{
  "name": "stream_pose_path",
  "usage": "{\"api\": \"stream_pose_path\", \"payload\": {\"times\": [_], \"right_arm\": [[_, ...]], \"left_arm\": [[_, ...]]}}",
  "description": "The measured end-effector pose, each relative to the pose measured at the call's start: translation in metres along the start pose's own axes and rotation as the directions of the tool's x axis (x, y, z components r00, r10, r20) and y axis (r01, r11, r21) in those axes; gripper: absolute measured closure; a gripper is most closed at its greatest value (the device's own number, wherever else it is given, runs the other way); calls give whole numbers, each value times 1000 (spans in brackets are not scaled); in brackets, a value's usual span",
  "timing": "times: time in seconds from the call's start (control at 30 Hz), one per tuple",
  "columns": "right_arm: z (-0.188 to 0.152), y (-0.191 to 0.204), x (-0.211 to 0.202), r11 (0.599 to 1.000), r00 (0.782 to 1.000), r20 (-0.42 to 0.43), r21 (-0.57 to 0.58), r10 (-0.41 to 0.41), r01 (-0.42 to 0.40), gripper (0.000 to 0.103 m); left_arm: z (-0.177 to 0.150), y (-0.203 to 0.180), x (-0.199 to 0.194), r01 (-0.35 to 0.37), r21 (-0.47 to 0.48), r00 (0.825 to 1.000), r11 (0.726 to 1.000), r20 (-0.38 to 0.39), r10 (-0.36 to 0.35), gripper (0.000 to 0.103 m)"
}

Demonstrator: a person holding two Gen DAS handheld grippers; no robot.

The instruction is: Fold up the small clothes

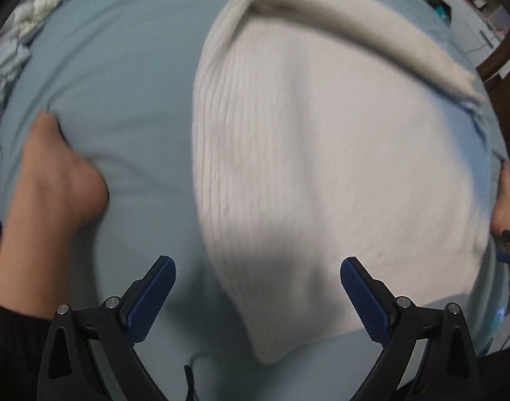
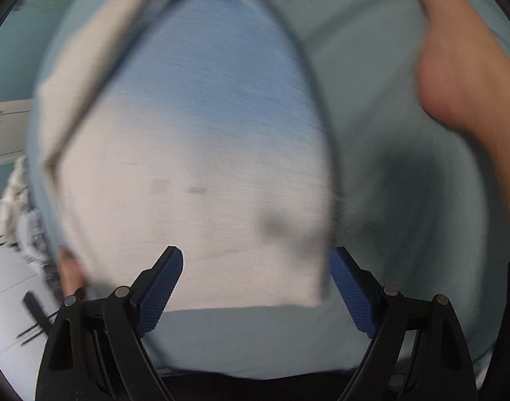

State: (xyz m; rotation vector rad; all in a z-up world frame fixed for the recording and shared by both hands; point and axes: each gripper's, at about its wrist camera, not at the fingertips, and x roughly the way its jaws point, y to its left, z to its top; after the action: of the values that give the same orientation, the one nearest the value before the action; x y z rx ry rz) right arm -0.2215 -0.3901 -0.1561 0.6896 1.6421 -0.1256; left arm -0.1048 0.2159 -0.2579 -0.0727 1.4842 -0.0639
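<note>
- White ribbed garment: lies flat on the pale blue sheet, its far edge folded over.
- Left gripper: jaws apart, empty, above the garment's near edge.
- Right gripper: jaws apart, empty, over the garment.
- Bare foot: beside the garment, on the sheet.

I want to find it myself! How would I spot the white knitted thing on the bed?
Start with the big pale blue bedsheet that fills the left wrist view. In its middle lies the white knitted garment, just ahead of the open left hand-held gripper. Fine ribbed lines run down it and a cream flap is folded over its top, unlike the crumpled pile of clothes at the far left edge.
</note>
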Motion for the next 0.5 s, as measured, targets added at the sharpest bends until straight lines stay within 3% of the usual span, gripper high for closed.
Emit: {"api": "stream_pose_path", "payload": {"times": [0.23,0.4,0.43,0.47,0.5], "right_arm": [[-10,-15,51,998,997,-73,55,-34,38,16],[-2,17,62,994,995,-7,-49,-95,95,16],[-1,23,61,993,995,9,-64,-100,100,19],[-1,30,61,991,994,24,-82,-107,108,33],[-2,36,60,987,993,34,-104,-116,119,44]], "left_arm": [[-17,5,44,58,-35,993,998,-98,-61,3],[-13,-21,59,96,-9,988,995,-122,-96,5],[-11,-25,61,79,-9,990,997,-113,-80,6],[-9,-27,61,69,-6,993,998,-99,-70,9],[-7,-30,61,54,8,994,998,-91,-53,21]]}}
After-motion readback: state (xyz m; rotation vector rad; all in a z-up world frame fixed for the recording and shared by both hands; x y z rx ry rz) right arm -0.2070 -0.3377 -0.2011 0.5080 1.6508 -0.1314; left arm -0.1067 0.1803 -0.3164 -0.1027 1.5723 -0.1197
